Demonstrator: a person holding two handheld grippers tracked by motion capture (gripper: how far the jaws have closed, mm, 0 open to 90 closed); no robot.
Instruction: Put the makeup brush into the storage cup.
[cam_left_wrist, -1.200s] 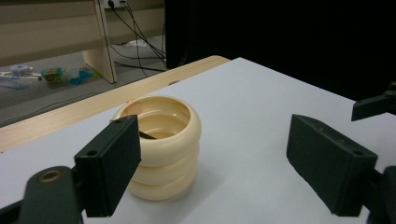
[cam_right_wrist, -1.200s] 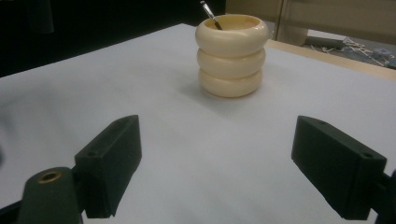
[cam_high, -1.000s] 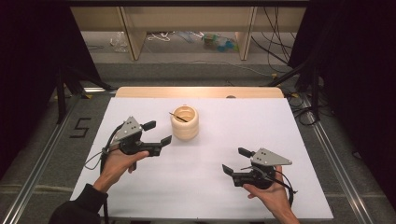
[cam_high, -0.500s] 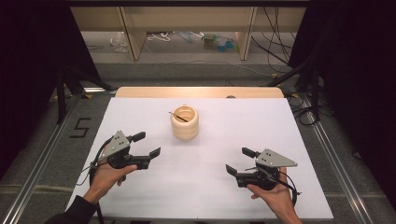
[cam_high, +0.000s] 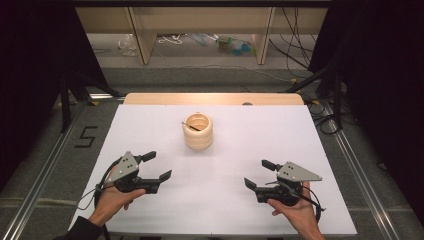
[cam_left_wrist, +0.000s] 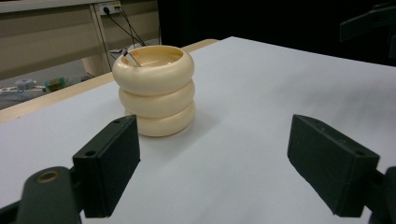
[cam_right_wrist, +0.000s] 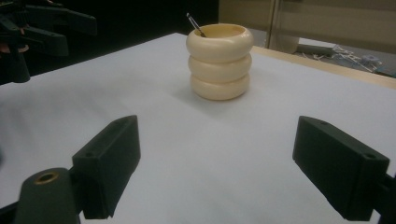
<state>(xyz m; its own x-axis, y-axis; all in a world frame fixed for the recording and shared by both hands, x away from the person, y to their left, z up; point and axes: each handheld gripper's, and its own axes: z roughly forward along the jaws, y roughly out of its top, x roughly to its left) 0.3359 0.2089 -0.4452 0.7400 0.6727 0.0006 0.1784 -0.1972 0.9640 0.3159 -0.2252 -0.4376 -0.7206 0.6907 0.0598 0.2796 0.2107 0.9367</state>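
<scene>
A cream ribbed cup (cam_high: 198, 131) shaped like three stacked rings stands upright near the middle of the white table (cam_high: 250, 130); a thin dark stick (cam_high: 191, 125) leans inside it. The left gripper view has the cup (cam_left_wrist: 155, 89) ahead of the jaws, and the right gripper view has the cup (cam_right_wrist: 220, 60) farther off. My left gripper (cam_high: 157, 167) is open at the front left, well short of the cup. Over at the front right, my right gripper (cam_high: 259, 174) is open too. Nothing lies between either pair of jaws.
The table's wooden far edge (cam_high: 215, 98) lies behind the cup. Metal rails (cam_high: 40, 175) run along both sides on the floor, with a "5" mark (cam_high: 85, 136) at the left. Shelving legs and cables (cam_high: 200, 42) stand beyond the table.
My left gripper has drawn back toward the front left, away from the cup. The right gripper has shifted only slightly. The cup has stayed put.
</scene>
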